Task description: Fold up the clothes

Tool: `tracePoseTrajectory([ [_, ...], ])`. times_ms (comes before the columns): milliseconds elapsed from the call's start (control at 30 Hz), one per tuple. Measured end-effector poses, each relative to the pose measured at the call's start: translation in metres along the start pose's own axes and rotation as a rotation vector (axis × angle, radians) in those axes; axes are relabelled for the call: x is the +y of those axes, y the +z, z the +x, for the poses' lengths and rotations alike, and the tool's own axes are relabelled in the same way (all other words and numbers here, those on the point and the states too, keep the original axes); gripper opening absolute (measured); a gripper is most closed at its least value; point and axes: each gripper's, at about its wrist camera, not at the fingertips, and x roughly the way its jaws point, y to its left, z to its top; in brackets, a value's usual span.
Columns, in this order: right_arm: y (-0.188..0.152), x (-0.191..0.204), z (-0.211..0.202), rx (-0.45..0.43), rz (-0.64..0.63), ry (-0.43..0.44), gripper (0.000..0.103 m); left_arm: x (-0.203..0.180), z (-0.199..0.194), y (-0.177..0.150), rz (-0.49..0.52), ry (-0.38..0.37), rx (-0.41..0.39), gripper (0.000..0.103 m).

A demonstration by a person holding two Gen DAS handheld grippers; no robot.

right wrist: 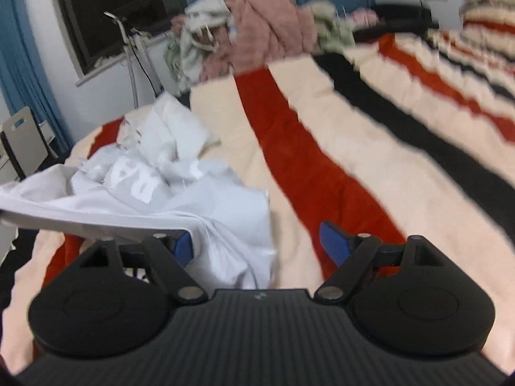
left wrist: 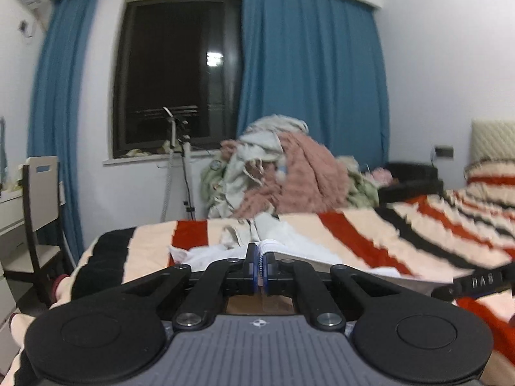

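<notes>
Bedroom with blue curtains [left wrist: 309, 74], and a red, cream and black striped fleece blanket [right wrist: 354, 167] covers the bed. The crumpled white cotton shirt [right wrist: 180, 193] sits near the blanket's foot edge. The left gripper [left wrist: 260, 259] pinches its hem, probably to lift it flat. The right gripper [right wrist: 256, 244] is spread wide, empty, likely going for another edge.

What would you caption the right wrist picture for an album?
Open right tool beside a crumpled white cotton garment on a red, cream and black striped fleece blanket.
</notes>
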Motion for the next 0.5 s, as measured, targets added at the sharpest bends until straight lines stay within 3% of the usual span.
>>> tracePoseTrajectory([
  [67, 0.000, 0.003, -0.015, -0.044, -0.029, -0.011, 0.083, 0.004, -0.012, 0.006, -0.028, 0.003, -0.015, 0.003],
  [167, -0.003, 0.008, -0.026, -0.089, -0.118, -0.118, 0.083, 0.013, -0.029, 0.014, -0.078, 0.032, -0.039, 0.000],
  [267, -0.013, 0.007, -0.016, -0.002, -0.171, -0.197, 0.083, 0.029, -0.040, 0.018, -0.161, 0.078, -0.045, 0.000],
  [333, -0.015, -0.004, -0.006, 0.049, -0.098, -0.173, 0.082, 0.042, -0.040, 0.018, -0.209, 0.092, -0.011, 0.000],
  [500, -0.007, -0.020, -0.007, 0.028, 0.050, -0.120, 0.083, 0.056, -0.033, 0.009, -0.242, 0.083, 0.099, 0.000],
])
